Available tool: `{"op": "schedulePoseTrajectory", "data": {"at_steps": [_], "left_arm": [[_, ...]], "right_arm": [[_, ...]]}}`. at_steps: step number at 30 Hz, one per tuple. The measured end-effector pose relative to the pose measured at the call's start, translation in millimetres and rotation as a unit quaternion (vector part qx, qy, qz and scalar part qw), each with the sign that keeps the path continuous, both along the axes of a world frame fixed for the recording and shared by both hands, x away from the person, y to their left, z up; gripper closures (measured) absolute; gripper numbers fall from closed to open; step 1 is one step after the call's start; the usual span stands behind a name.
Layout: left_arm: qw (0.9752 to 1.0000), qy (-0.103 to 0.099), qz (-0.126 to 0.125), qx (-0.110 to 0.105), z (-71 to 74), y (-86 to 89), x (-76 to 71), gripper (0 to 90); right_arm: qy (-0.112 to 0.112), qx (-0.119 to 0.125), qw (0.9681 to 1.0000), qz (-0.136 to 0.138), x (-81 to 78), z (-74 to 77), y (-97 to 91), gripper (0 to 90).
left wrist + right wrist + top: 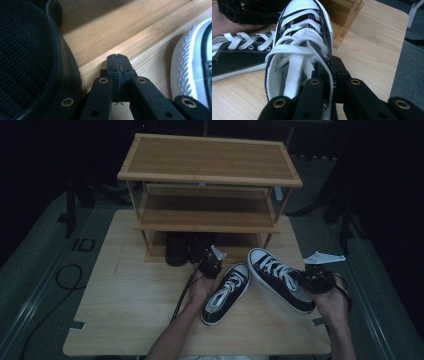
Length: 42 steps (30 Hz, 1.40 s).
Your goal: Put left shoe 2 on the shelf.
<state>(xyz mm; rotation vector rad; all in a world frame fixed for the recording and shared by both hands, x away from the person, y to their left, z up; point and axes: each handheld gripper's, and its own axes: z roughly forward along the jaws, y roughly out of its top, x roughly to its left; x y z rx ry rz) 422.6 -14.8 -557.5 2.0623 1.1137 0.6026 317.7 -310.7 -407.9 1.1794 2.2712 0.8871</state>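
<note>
Sneaker (281, 279), black canvas with white laces and rubber toe cap, sits on the counter (130, 310) at about 4 o'clock from the shoe rack (210, 180), toe toward the rack. Its mate, the second sneaker (227, 293), lies just beside it at 9 o'clock, apart from it.

Right hand-held gripper (329, 82) is clamped on the heel-side collar of the sneaker: one jaw inside the opening, one outside on the canvas. Left hand-held gripper (117, 66) is closed on nothing, jaws pressed together, tip near the rack's bottom edge beside a dark shoe (27, 57) on the lowest shelf.

Handling guess: light, canvas upper soft and will fold under the pinch, so the toe likely sags when lifted. Rubber sole stiff and grippy, drags on wood. Collar rim or heel counter is the best hold; laces loose, may snag on the shelf edge.
</note>
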Motion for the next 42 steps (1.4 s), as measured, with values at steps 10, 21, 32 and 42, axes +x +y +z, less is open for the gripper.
{"op": "schedulePoseTrajectory", "data": {"at_steps": [10,21,32,42], "left_arm": [[0.9997,-0.008,0.021,-0.009,4.0,-6.3,5.9,89.5],[0.9992,0.003,0.035,-0.020,5.0,-6.9,16.0,87.6],[0.9990,0.008,0.039,-0.018,5.9,-7.5,21.6,86.5],[0.9987,0.005,0.050,-0.008,5.7,-11.6,24.6,87.5]], "right_arm": [[-0.005,-0.002,0.9999,0.010,-0.3,10.4,4.0,88.2],[-0.014,-0.001,0.9994,0.030,2.2,28.2,10.9,88.2],[-0.038,0.007,0.9984,0.042,13.7,70.9,19.4,88.2],[-0.038,0.022,0.9982,0.041,45.1,94.0,41.5,88.2]]}}
